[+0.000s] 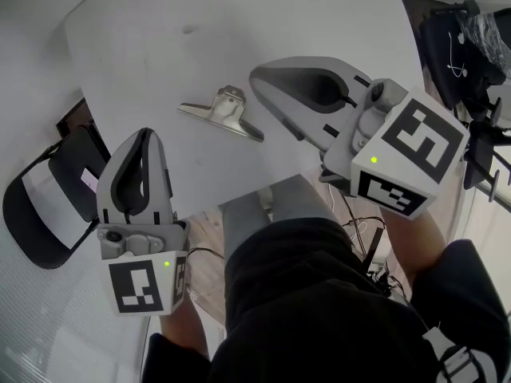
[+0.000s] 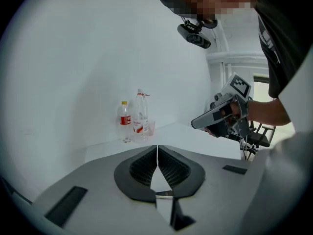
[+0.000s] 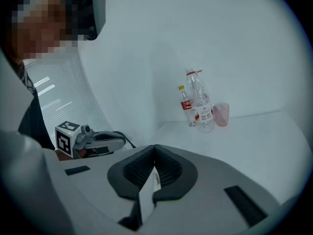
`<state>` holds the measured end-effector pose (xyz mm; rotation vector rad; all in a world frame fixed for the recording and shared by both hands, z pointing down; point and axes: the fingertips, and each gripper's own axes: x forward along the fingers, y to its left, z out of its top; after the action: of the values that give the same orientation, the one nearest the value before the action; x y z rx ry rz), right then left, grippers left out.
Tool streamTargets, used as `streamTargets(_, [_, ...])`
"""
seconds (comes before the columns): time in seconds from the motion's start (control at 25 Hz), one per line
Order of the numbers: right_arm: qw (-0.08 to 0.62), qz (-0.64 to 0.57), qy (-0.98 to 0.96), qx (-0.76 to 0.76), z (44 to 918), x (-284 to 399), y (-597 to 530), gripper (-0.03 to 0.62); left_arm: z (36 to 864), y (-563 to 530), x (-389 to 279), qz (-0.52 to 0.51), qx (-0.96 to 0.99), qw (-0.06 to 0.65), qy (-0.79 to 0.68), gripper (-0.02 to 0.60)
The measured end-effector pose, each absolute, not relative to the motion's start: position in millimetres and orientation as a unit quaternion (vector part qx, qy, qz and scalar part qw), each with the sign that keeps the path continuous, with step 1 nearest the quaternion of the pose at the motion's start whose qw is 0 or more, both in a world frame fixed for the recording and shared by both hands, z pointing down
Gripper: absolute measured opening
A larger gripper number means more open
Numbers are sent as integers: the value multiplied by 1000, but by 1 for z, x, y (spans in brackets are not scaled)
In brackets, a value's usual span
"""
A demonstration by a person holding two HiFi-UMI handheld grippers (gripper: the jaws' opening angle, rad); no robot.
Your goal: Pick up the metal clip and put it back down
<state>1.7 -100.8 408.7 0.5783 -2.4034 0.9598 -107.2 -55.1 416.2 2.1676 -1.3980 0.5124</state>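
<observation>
The metal clip (image 1: 223, 112) lies flat on the white table (image 1: 239, 30), silvery, with its handles folded up. My right gripper (image 1: 257, 76) hovers just to the right of it, jaws shut and empty; in the right gripper view the pads (image 3: 155, 148) meet along one line. My left gripper (image 1: 146, 134) is held at the table's near left edge, below and left of the clip, shut as well, with nothing between its pads (image 2: 157, 148). Neither gripper view shows the clip.
Two bottles (image 3: 198, 106) and a pink cup (image 3: 221, 114) stand at the table's far side, against the wall. A black chair (image 1: 48, 206) sits left of the table, and dark gear (image 1: 459, 46) to the right. The person's legs are at the near edge.
</observation>
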Motion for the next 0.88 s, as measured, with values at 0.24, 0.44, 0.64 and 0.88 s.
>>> streamTargets(0.24, [221,300,-900,226,345,3,-112,18,364,-59,-110,183,806,215,-521,23])
streamTargets(0.44, [201,264,-913,236,287,6,-120,18,316,-65,-106,167,812,194,-525,23])
streamTargets(0.64, [177,234,-924,247,237,11,-116,18,272,-65,-106,150,817,167,-531,23])
streamTargets(0.88, [156,218,-923,277,205,24,-113,18,236,-61,-120,139,815,142,-544,22])
